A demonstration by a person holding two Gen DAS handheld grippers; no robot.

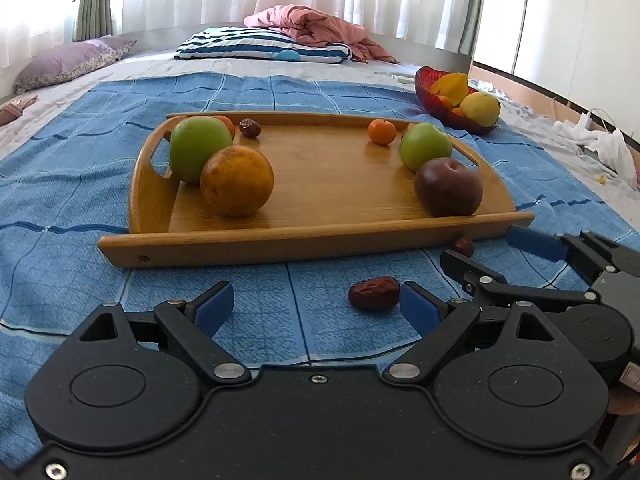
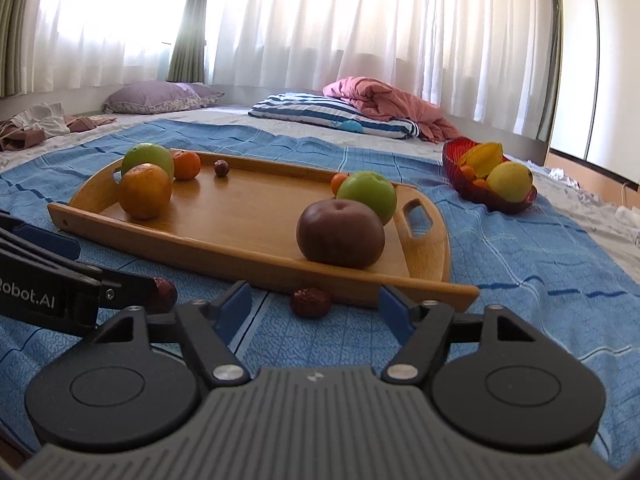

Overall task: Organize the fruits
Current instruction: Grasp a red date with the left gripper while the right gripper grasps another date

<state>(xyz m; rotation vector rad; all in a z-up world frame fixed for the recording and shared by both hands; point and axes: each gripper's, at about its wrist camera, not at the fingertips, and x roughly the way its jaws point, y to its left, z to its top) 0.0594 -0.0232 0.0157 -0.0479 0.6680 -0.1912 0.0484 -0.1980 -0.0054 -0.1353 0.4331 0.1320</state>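
Note:
A wooden tray point(image 1: 320, 240) point(image 2: 240, 216) lies on a blue cloth and holds two green apples point(image 1: 196, 152), a big orange point(image 1: 237, 181), a dark red apple point(image 1: 448, 187) point(image 2: 340, 233), small tangerines point(image 1: 382, 131) and a red date point(image 1: 250, 128). Two more dates lie on the cloth before the tray. My left gripper point(image 1: 316, 304) is open, its right pad next to one date point(image 1: 374, 293). My right gripper point(image 2: 314, 310) is open with the other date point(image 2: 310, 302) between its fingers, apart from both pads; it also shows in the left wrist view point(image 1: 480, 250).
A red glass bowl point(image 1: 428, 92) point(image 2: 460, 172) with starfruit, a yellow fruit and small oranges stands right of the tray. Pillows point(image 1: 260, 46) and a pink quilt point(image 1: 320, 26) lie behind. Loose clothes lie at the bed's edges.

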